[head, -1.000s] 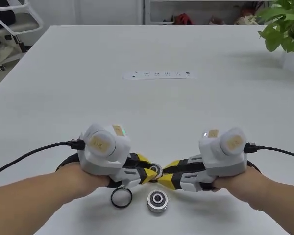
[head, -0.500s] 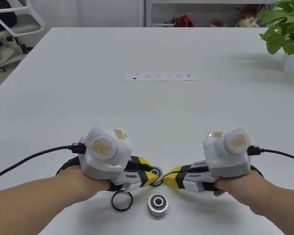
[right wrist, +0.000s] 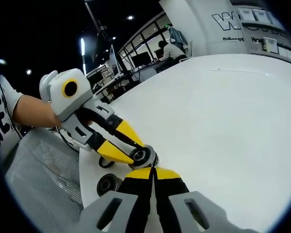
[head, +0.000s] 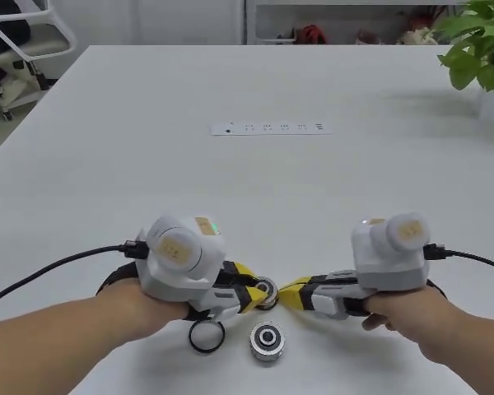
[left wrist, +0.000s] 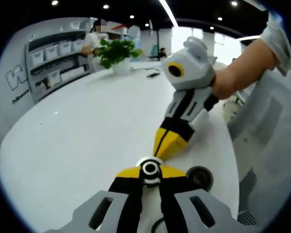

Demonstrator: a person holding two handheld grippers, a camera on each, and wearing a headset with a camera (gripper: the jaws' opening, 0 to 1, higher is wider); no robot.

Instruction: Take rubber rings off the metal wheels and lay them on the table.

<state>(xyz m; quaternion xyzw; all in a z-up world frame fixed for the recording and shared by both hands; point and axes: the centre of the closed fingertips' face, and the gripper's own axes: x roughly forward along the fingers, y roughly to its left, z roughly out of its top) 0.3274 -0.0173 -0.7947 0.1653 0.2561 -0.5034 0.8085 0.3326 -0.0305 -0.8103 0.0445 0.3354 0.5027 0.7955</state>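
My left gripper (head: pixel 253 295) (left wrist: pixel 149 176) is shut on a small metal wheel (head: pixel 267 291) (left wrist: pixel 150 167) (right wrist: pixel 143 156), held just above the white table (head: pixel 255 197). Whether a dark band sits on that wheel's rim I cannot tell. My right gripper (head: pixel 286 295) (right wrist: pixel 154 171) points at the wheel from the right, jaws shut together with nothing visible between them and the tips a short gap from it. A loose black rubber ring (head: pixel 206 336) (right wrist: pixel 105 162) lies on the table below the left gripper. Beside it lies a second metal wheel (head: pixel 266 341) (left wrist: pixel 200 177) (right wrist: pixel 109 184).
A white power strip (head: pixel 266 127) lies mid-table. A potted plant (head: pixel 477 41) stands at the far right corner and an office chair (head: pixel 20 37) beyond the far left edge. Black cables (head: pixel 49 267) trail from both grippers. The table's near edge is close below the hands.
My right gripper has drawn back to the right, away from the wheel that it was touching. The left gripper still holds the wheel in place. The ring and second wheel have not moved.
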